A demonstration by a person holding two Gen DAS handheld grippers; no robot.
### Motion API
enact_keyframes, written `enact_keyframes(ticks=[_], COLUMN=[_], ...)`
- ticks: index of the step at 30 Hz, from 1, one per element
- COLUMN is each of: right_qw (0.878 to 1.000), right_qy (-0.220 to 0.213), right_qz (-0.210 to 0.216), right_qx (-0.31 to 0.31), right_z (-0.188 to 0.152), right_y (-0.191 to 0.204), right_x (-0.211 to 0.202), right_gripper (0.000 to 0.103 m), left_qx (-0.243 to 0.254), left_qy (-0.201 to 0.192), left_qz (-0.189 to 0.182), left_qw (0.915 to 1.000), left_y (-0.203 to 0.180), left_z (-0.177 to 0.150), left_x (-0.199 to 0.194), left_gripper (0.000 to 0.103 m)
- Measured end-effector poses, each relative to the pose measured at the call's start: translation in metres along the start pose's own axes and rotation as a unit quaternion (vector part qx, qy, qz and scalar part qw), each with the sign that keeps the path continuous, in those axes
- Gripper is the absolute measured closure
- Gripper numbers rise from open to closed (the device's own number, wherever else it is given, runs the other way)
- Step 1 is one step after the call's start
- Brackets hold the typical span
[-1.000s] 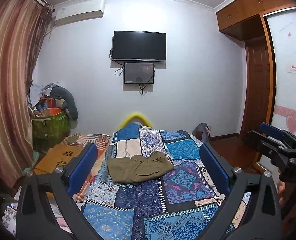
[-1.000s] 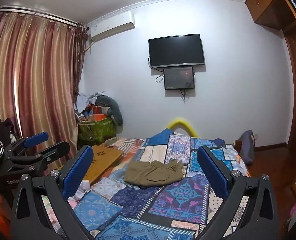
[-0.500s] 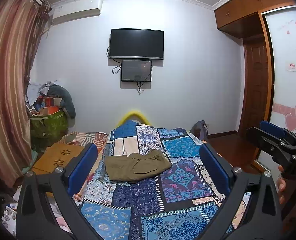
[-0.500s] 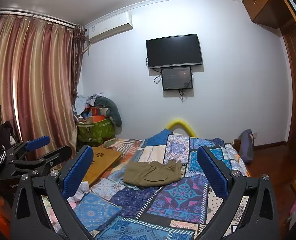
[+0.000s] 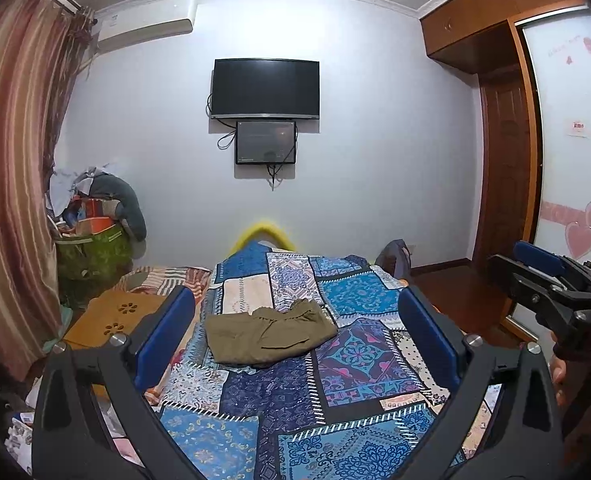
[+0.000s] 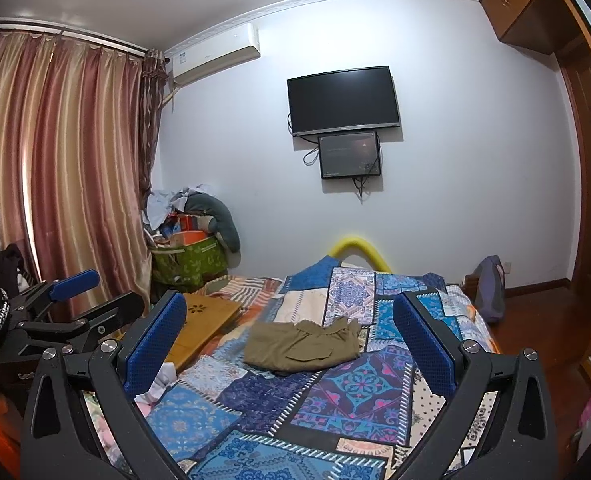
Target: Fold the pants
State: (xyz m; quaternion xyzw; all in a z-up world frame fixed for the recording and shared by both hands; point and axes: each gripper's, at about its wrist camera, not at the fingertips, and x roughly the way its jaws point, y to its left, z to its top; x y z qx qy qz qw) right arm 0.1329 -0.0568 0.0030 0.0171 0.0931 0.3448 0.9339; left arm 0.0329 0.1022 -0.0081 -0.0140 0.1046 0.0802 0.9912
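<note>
A: Where are the pants?

B: They lie folded into a compact olive bundle on the patchwork quilt, near the middle of the bed. In the left wrist view they sit just left of centre, at about 11 o'clock from the midpoint between the fingers; in the right wrist view the bundle is dead ahead at 12 o'clock.

A: Is either tool touching them?

B: No. Both are held well above and short of the bundle. The left gripper has its 2 blue-padded fingers spread wide, nothing between them. The right gripper is likewise released, jaws far apart and empty.

A: Can each tool be seen from the other's camera?

B: Yes. The right one shows at 3 o'clock in the left view, the left one at 9 o'clock in the right view.

A: What else is around?

B: A wooden lap tray at 10 o'clock beside the bed, a black TV on the far wall at 12 o'clock, striped curtains at 9 o'clock.
</note>
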Motion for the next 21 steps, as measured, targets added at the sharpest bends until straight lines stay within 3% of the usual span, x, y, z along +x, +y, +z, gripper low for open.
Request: enact_keyframes(ticks=[21], right_qw=[1.000], right_qy=[-0.004], right_qz=[-0.001], right_qx=[0.000], right_z=[0.0006], right_y=[0.0009], right_x=[-0.0022], right_gripper=[0.000], left_qx=[-0.001], left_qy=[0.004], left_qz=[-0.006], left_qw=[1.0000], left_y=[0.0000], left_z=[-0.0003], left_x=[0.0021], left_gripper=[0.000])
